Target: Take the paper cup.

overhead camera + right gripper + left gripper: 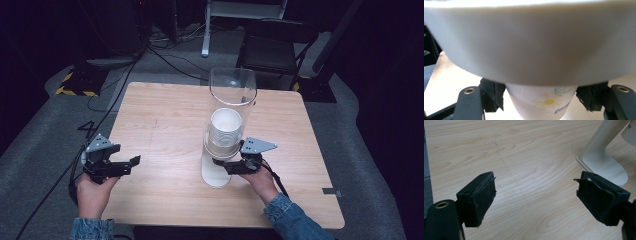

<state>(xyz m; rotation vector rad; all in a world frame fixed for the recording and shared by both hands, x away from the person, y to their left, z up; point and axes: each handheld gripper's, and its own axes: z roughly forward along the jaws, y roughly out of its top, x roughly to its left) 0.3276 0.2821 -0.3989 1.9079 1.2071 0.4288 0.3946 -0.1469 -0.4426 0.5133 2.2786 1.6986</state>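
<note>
In the high view, the right gripper reaches under the clear cup dispenser on the tabletop, while the left gripper waits apart. In the left gripper view, its jaws stand wide open over bare wood. In the right gripper view, the jaws flank the lowest paper cup but seem not closed yet; a weak or crooked squeeze could crush it or pull several cups.
</note>
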